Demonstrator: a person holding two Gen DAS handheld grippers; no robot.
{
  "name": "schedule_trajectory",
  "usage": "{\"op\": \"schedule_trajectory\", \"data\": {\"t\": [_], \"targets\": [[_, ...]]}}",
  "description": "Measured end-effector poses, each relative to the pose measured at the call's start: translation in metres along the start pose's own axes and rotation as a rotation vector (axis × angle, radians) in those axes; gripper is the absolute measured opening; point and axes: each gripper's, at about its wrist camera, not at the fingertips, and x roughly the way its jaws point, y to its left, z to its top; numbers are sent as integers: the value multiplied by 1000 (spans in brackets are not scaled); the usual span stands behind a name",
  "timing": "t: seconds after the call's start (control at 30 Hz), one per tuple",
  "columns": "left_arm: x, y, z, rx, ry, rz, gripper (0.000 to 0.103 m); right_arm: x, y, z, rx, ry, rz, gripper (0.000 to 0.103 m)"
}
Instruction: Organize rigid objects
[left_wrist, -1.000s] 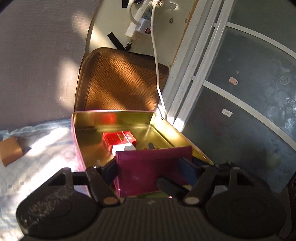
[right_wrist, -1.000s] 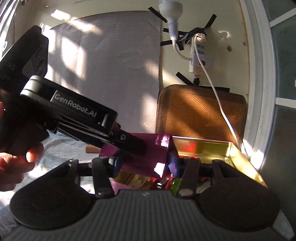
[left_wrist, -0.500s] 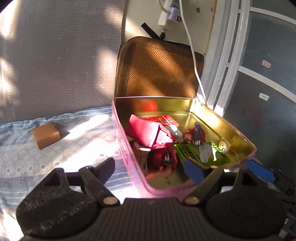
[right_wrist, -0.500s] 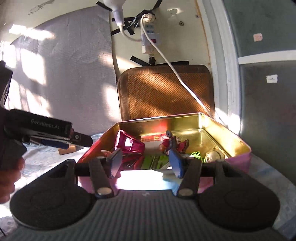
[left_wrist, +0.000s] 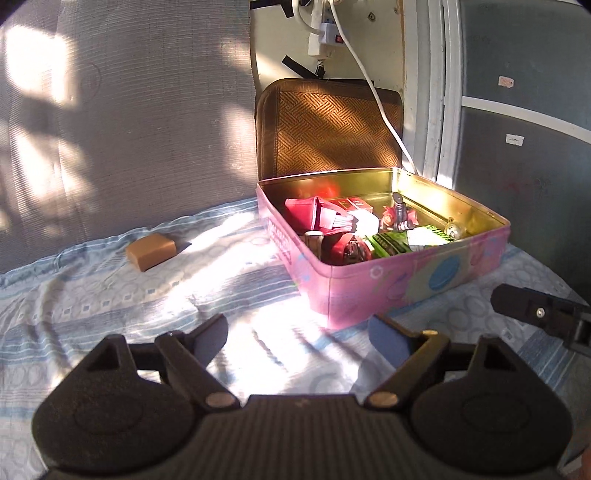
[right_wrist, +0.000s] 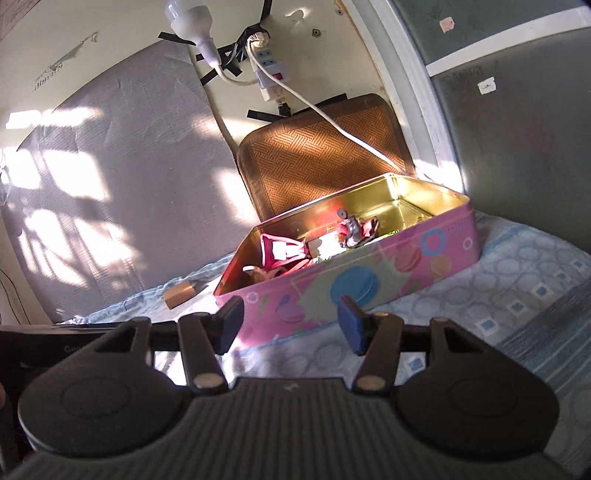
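Both grippers are empty, jaws apart – the left gripper (left_wrist: 297, 341) wide, the right gripper (right_wrist: 290, 321) less. The pink tin (left_wrist: 417, 284) stands open at centre right on the bed (left_wrist: 92, 306), probably to collect things; a brown block (left_wrist: 150, 251) lies outside, at left.

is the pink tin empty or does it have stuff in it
Not empty: the open tin holds a magenta box, a red pack, a figurine and more.

No readable text; lettering on left gripper (right_wrist: 74, 349) body too faint (likely brand).
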Motion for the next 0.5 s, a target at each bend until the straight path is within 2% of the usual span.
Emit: {"op": "schedule_trajectory", "data": {"t": [0.23,0.5], "targets": [[-12,13,-7,34,-54,101,86,-1,16,-8,-13,35,20,59],[-14,28,-14,38,-67,139,86,-1,35,-12,-53,45,32,59]]}}
